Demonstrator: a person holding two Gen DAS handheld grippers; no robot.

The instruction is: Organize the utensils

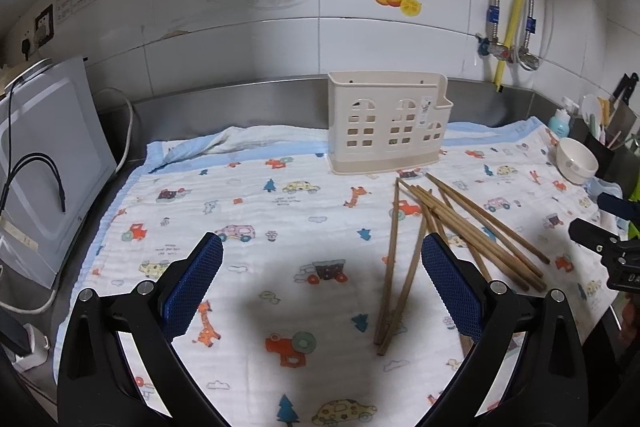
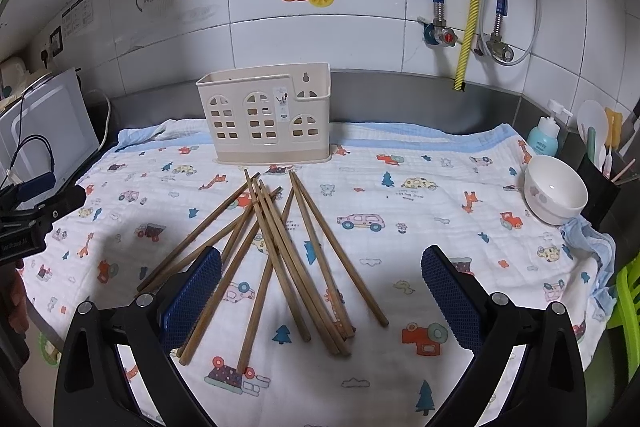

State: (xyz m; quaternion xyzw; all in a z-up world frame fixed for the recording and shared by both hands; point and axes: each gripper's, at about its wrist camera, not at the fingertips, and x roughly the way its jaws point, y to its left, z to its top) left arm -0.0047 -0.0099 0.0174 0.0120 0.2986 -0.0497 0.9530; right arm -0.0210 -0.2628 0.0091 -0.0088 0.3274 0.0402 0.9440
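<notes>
Several brown wooden chopsticks lie fanned out on a cartoon-print cloth, their far tips close to a cream plastic utensil holder that stands upright near the back wall. My right gripper hovers open just above the near ends of the pile, holding nothing. In the left wrist view the same chopsticks lie to the right, the holder stands behind them, and my left gripper is open and empty over bare cloth, with its right finger above some of the sticks.
A white bowl sits at the cloth's right edge, with a blue pump bottle and a dark utensil tub behind it. A white appliance with cables stands at the left. Pipes and valves hang on the tiled wall.
</notes>
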